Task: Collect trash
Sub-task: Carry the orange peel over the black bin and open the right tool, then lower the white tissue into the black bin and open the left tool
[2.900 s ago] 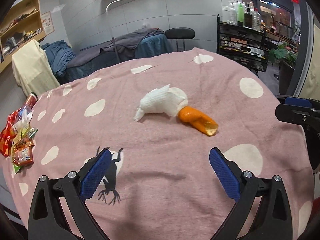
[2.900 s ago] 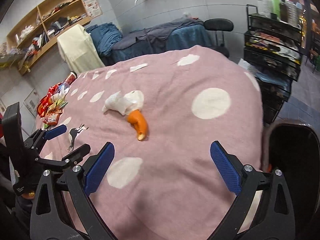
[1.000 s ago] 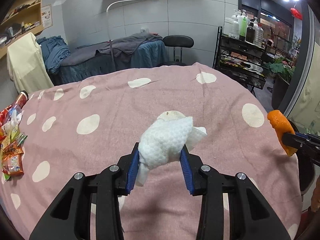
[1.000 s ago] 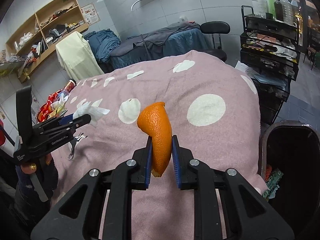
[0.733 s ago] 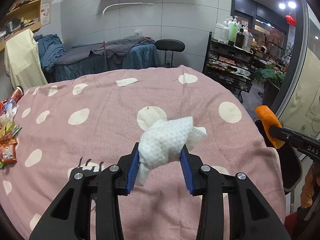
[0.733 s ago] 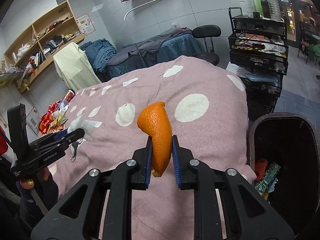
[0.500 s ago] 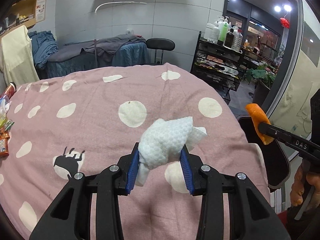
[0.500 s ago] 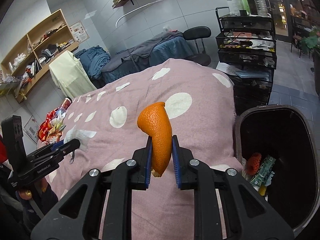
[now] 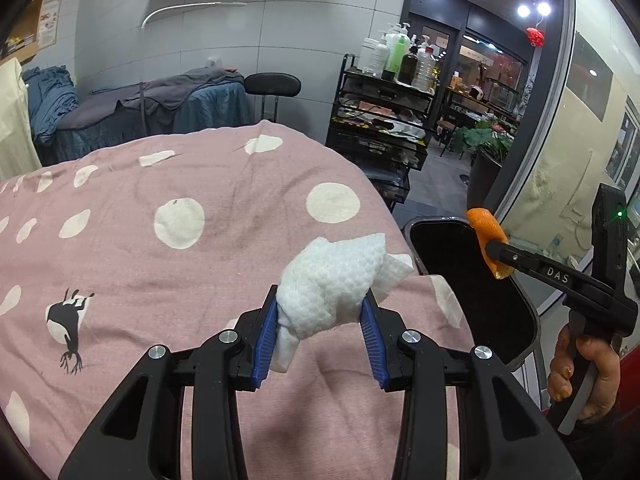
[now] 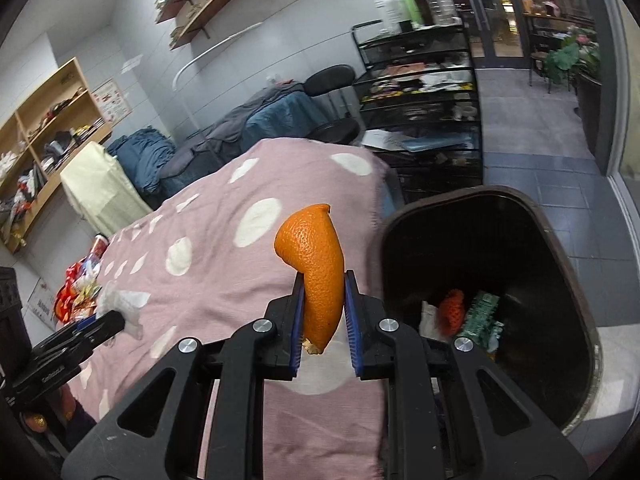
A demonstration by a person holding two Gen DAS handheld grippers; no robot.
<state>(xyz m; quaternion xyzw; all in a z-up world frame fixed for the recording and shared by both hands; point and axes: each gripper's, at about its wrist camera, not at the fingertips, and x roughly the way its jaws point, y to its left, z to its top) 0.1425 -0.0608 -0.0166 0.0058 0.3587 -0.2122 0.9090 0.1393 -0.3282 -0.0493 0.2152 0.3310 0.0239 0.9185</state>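
A crumpled white paper towel (image 9: 336, 276), quilted in texture, is pinched aloft above the right edge of the pink, white-dotted bedspread (image 9: 168, 264). A curved strip of orange peel (image 10: 316, 268) stands upright beside the rim of the black trash bin (image 10: 560, 248), which holds red and green wrappers at its bottom.

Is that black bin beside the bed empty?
No. In the right wrist view the black bin already holds trash at its bottom, including a green wrapper and something orange-red.
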